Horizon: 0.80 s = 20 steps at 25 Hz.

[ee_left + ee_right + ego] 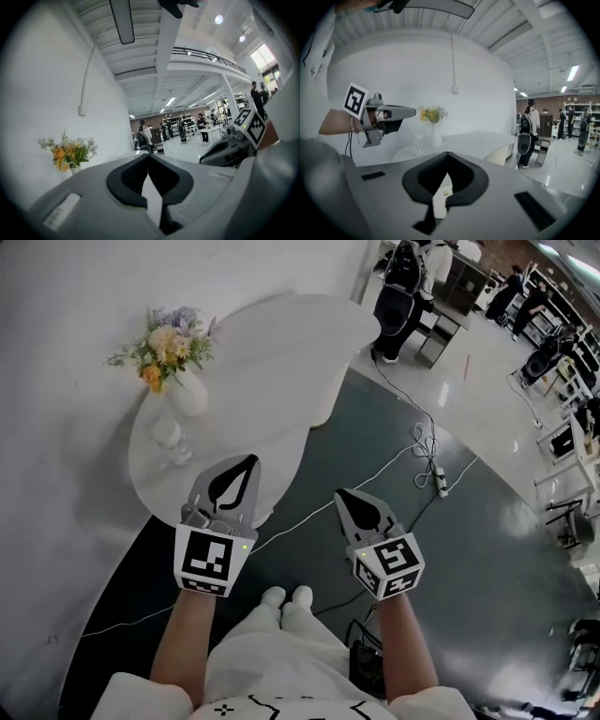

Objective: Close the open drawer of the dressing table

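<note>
The white dressing table [272, 352] with its curved top stands against the wall ahead of me. I cannot tell from any view whether its drawer is open. My left gripper [246, 463] hovers over the table's near edge, jaws shut and empty. My right gripper [342, 495] hangs to the right, over the dark floor, also shut with nothing held. In the right gripper view the shut right gripper [448, 153] points at the table [478, 140]; a white panel with a small knob [446, 191] shows below the tips. The left gripper [410, 112] appears there at the left.
A white vase [187, 393] of flowers [164, 338] and a glass [172, 439] stand on the table's left end. A white cable and power strip [441, 482] lie on the floor to the right. A person with a backpack [398, 287] stands beyond the table.
</note>
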Available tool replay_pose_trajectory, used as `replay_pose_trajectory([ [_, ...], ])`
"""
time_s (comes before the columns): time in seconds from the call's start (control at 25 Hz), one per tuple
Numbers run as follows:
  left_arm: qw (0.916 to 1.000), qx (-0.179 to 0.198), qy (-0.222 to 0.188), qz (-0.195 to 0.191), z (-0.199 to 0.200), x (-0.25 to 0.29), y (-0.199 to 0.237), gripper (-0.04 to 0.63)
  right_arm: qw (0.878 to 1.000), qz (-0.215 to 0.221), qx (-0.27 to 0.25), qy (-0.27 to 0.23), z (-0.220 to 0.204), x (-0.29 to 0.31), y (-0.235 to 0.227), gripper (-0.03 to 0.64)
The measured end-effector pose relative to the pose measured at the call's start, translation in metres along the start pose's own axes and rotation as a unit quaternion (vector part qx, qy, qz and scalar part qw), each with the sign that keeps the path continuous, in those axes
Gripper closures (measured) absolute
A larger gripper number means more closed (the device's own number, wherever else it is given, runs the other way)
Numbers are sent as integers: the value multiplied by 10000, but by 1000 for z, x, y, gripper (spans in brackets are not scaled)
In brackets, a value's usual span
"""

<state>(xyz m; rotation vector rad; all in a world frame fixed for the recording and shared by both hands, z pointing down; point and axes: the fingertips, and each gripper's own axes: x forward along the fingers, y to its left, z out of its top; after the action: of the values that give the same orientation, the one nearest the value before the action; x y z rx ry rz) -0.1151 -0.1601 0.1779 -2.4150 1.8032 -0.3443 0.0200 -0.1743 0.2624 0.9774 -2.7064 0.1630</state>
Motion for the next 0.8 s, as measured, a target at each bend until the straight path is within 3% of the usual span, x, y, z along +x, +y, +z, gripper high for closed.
replay_pose_trajectory([
  [0.16,9996,-118,-216,121,19,-7,9,578,9993,-237,175,-225,34,-20,-10,617],
  [0.28,9991,-122,-379,152,33,-11,15,578,9972,-510,-469,-294,57,-35,-10,617],
  [0.44,9980,49,-625,107,55,-15,18,578,9807,-1162,-1346,-817,99,-60,-18,617],
  [0.68,9948,90,-1003,153,79,-17,24,578,9596,-1919,-1579,-1317,139,-88,-34,617],
  [0.8,9938,115,-1106,90,88,-16,22,578,9550,-1967,-1771,-1338,146,-92,-32,617],
])
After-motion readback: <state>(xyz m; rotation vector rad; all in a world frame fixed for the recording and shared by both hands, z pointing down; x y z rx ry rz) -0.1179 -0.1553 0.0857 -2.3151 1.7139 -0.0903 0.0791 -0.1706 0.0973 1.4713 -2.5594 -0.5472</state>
